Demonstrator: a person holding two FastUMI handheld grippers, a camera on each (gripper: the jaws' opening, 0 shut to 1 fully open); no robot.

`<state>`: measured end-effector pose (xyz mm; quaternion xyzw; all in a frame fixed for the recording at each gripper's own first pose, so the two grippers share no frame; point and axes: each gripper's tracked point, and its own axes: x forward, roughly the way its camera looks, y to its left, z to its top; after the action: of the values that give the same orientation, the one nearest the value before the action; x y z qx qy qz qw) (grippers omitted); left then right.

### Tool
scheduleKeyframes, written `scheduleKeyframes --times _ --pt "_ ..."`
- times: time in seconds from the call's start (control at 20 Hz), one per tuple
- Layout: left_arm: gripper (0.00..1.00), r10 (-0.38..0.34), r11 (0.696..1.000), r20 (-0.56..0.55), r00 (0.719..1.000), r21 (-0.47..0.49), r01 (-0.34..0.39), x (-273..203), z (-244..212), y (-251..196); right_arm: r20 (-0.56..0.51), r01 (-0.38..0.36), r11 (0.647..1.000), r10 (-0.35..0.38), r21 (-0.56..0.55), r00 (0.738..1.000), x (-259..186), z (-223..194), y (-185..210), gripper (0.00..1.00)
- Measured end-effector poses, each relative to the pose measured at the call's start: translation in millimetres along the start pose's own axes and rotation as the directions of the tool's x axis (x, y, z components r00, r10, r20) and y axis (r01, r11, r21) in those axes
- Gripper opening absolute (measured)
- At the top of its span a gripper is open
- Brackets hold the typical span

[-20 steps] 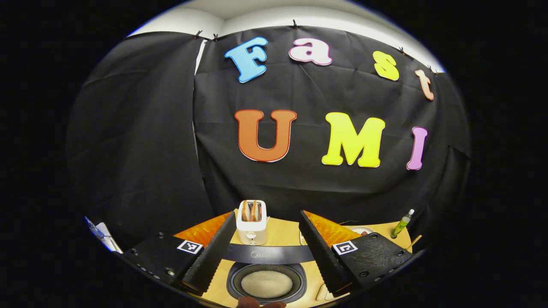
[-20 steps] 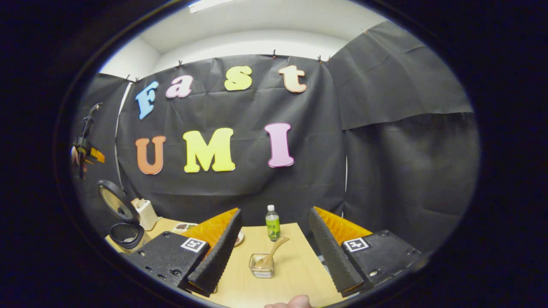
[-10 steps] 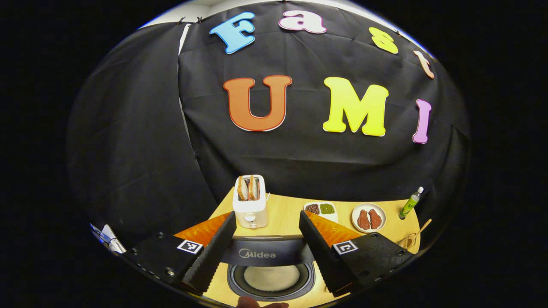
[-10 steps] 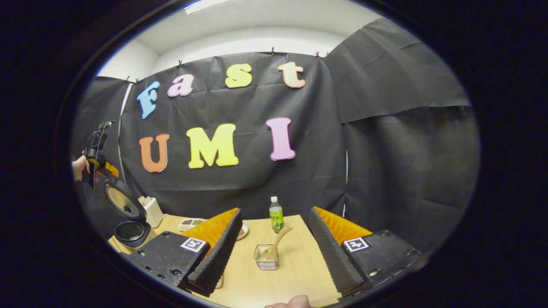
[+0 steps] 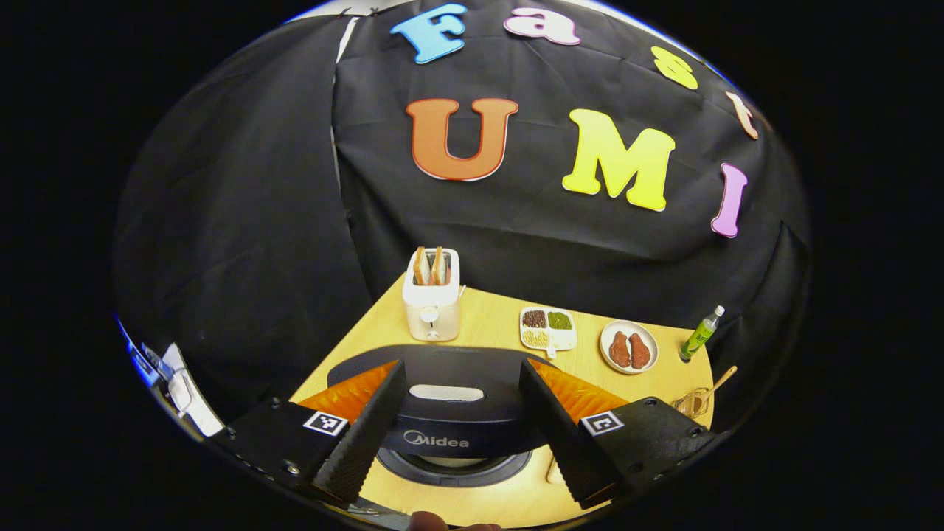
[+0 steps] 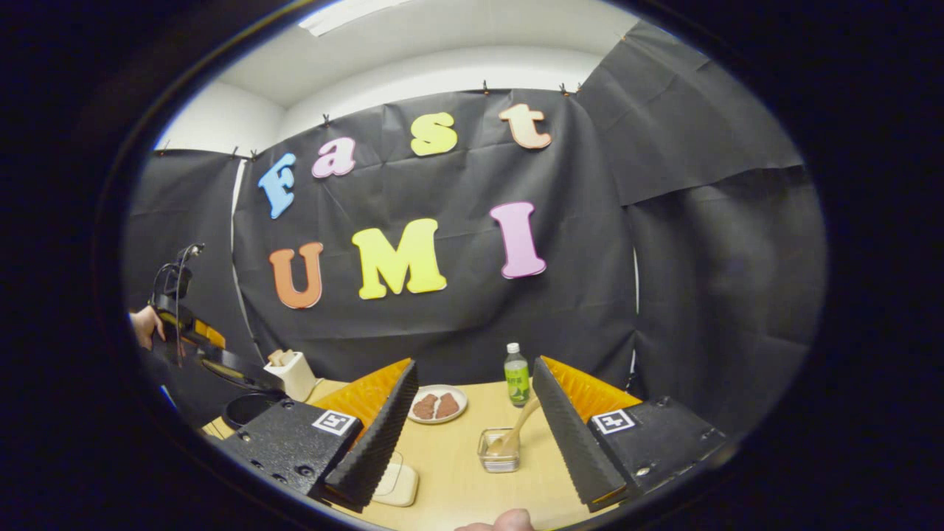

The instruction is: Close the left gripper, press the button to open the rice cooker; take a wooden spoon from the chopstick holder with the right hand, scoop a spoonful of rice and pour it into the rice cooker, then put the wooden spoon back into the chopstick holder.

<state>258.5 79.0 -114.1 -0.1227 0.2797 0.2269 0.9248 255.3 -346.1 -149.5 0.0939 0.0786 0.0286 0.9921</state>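
In the left gripper view my left gripper (image 5: 462, 365) is open, its fingers straddling the dark rice cooker lid (image 5: 446, 413), which leans low over the pot (image 5: 453, 468). The right gripper view shows that lid (image 6: 234, 363) half lowered over the cooker (image 6: 247, 407) at far left, with the left gripper (image 6: 181, 324) and a hand (image 6: 144, 326) above it. My right gripper (image 6: 475, 363) is open and holds nothing. Just ahead of it a wooden spoon (image 6: 518, 430) leans in the clear chopstick holder (image 6: 499, 456). The holder (image 5: 693, 403) also sits at the table's right edge.
A white toaster (image 5: 431, 304) with bread stands behind the cooker. A divided dish (image 5: 547, 328), a plate of meat (image 5: 628, 348) and a green bottle (image 5: 700, 333) line the back of the wooden table (image 5: 494, 332). A cream container (image 6: 398, 483) lies by my right gripper's left finger.
The cooker lid has swung down from upright to low over the pot, hiding the rice. The left gripper has tilted downward. The right gripper has turned slightly, bringing the plate into view.
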Motion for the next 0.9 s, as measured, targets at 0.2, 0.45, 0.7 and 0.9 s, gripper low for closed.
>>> scheduleKeyframes --times 0.2,0.45,0.7,0.9 --pt "0.97 0.012 1.0 -0.046 0.999 -0.003 -0.012 -16 -57 2 -0.015 -0.079 0.997 0.079 0.006 0.997 13 -5 20 1.0" --pt "0.97 0.034 0.999 -0.067 0.997 -0.012 -0.035 -17 -90 6 -0.03 -0.148 0.989 0.148 0.016 0.988 22 -8 40 1.0" --pt "0.97 0.04 0.998 -0.12 0.992 -0.04 -0.045 -7 -129 10 -0.041 -0.194 0.981 0.193 -0.009 0.98 26 -6 56 0.99" --pt "0.96 0.037 0.997 -0.174 0.984 -0.058 -0.047 1 -152 14 -0.045 -0.216 0.976 0.216 0.003 0.975 24 -7 71 1.0"
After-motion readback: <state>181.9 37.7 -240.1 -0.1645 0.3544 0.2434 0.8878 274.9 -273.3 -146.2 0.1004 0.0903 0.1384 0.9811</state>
